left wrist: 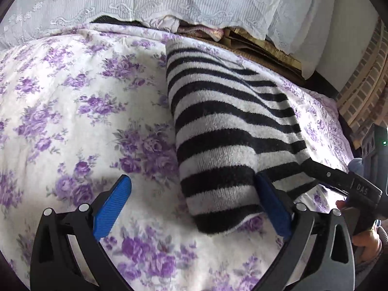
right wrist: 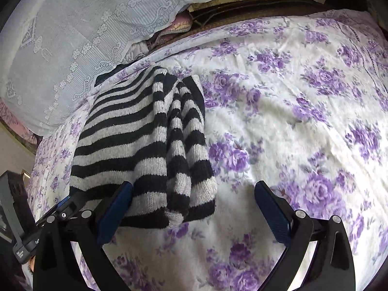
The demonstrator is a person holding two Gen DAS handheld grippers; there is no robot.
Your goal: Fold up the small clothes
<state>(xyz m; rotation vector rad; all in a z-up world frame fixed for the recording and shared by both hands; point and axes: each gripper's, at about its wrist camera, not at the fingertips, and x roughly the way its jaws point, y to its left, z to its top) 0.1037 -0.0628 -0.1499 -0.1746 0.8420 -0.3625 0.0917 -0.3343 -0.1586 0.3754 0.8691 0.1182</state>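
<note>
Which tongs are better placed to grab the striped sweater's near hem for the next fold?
Probably right. The striped sweater has its near hem between the open right tongs. The left tongs, also open, mostly straddle floral bedspread, only catching the hem's edge.

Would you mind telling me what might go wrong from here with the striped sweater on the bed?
1. The striped sweater is thick and bunched along one edge, so another fold may spring open.
2. Both the left gripper and right gripper are open near its hem; closing could pinch the floral bedspread too.
3. It lies beside the bed's edge and might slide off.
</note>
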